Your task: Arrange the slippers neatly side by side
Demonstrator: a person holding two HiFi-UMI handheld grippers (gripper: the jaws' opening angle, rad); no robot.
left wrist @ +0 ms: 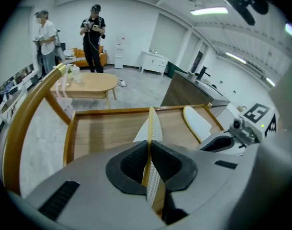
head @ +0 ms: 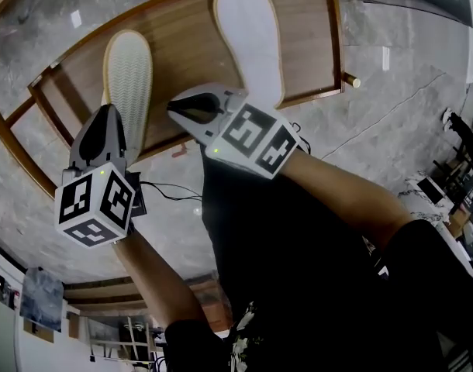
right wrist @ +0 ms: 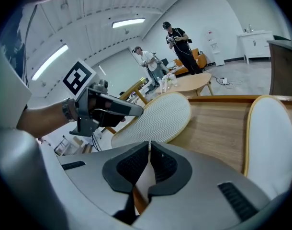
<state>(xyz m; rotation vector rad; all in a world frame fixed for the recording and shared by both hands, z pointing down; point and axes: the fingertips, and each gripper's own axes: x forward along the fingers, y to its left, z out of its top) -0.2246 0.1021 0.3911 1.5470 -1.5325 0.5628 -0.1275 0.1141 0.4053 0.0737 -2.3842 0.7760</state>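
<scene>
Slipper 1 (head: 129, 76) sole-up, heel hidden under left gripper (head: 110, 110), jaws clamped on its edge. Slipper 2 (head: 248, 29) heel hidden; right gripper (head: 173, 107) jaws pinched shut on its rim.

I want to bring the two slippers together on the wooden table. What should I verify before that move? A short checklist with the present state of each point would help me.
1. Left gripper fingers closed on the left slipper: ok.
2. Right gripper fingers closed on the right slipper: ok.
3. Same face up on both: not ok. The left slipper shows its ribbed sole and the right slipper shows its smooth white side.
4. Close side by side: not ok. Bare wooden table shows between them.
5. Slippers lifted off the table: cannot tell.
</scene>
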